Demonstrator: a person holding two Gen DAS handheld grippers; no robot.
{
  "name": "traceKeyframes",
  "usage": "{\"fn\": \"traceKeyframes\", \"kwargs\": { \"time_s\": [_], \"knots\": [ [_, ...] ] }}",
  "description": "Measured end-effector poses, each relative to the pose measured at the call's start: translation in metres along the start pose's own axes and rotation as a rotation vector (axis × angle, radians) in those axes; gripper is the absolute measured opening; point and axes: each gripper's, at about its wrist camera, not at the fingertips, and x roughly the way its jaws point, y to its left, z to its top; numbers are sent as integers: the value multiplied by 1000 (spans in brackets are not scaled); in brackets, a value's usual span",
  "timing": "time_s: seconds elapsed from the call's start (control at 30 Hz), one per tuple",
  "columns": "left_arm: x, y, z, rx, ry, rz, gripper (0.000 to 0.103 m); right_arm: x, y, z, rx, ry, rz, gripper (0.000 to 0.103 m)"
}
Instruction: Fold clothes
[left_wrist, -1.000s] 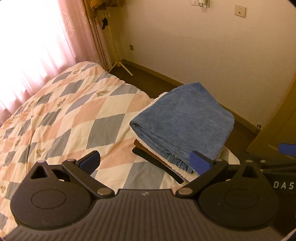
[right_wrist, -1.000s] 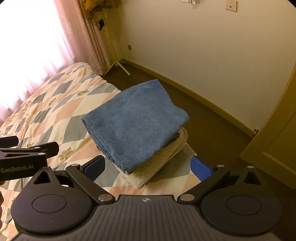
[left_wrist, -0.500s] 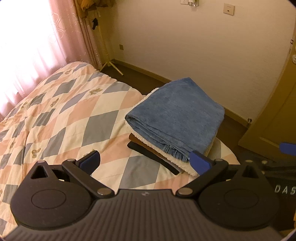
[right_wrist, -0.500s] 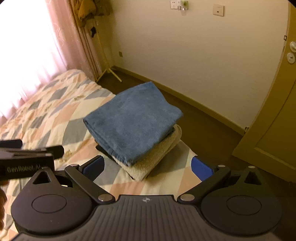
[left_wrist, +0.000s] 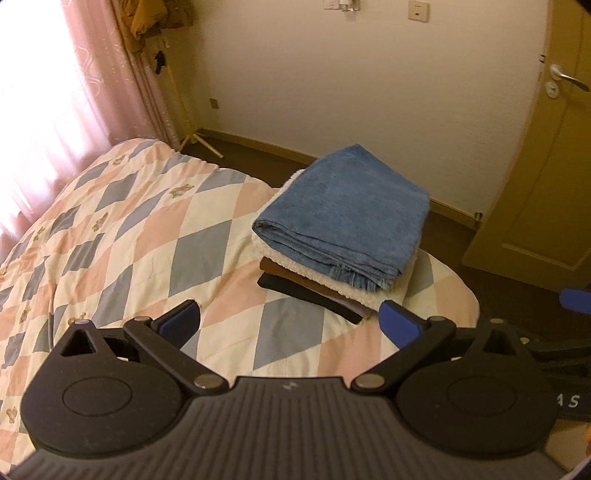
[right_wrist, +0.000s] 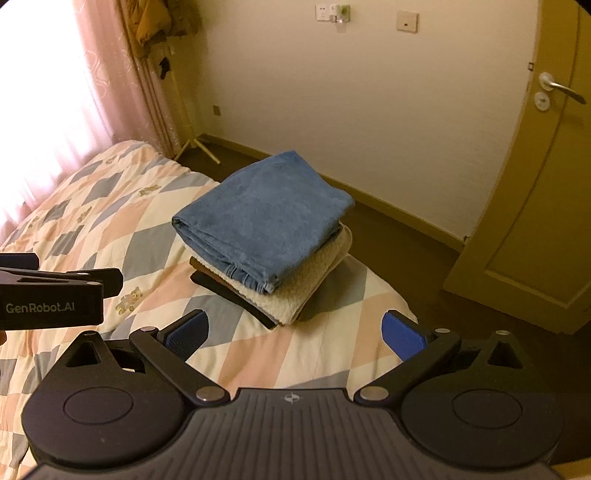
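A folded blue garment (left_wrist: 347, 218) (right_wrist: 266, 214) tops a neat stack at the corner of the bed. Under it lie a cream fleece piece (left_wrist: 332, 280) (right_wrist: 303, 288), a brown one (left_wrist: 291, 275) and a black one (left_wrist: 306, 295) (right_wrist: 236, 295). My left gripper (left_wrist: 290, 321) hovers open above the quilt, short of the stack, nothing between its blue pads. My right gripper (right_wrist: 293, 332) is likewise open and empty, set back from the stack. The left gripper's body (right_wrist: 51, 295) shows at the left edge of the right wrist view.
The checked quilt (left_wrist: 122, 236) (right_wrist: 92, 218) covers the bed, ending close behind and to the right of the stack. Dark floor (right_wrist: 399, 236), a cream wall and a yellow door (right_wrist: 528, 206) lie beyond. Pink curtains (left_wrist: 122, 70) and a stand's legs (left_wrist: 199, 142) are at the back left.
Both grippers have drawn back and risen from the stack, which now looks smaller and farther off. More of the wall and door has come into view. The jaws stayed open.
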Motion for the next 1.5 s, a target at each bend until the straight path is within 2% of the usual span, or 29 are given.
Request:
{"fn": "traceKeyframes", "kwargs": {
  "time_s": [0.33, 0.5, 0.83, 1.0, 1.27, 1.5],
  "knots": [
    [-33, 19, -34, 35, 6, -44, 102, -38, 31, -40, 5, -29, -61, 103],
    [-50, 32, -52, 10, 19, -75, 102, -58, 45, -60, 11, -72, -106, 103],
    [-84, 49, -81, 14, -29, -104, 102, -87, 70, -91, 27, -158, -183, 103],
    [-91, 52, -90, 43, -40, -88, 102, -89, 74, -99, 51, -121, -167, 103],
    [-88, 70, -98, 18, -38, -40, 102, -82, 75, -95, 91, -59, -136, 103],
    [-78, 86, -101, -18, -29, -4, 102, -75, 78, -89, 95, -40, -128, 103]
  ]
}}
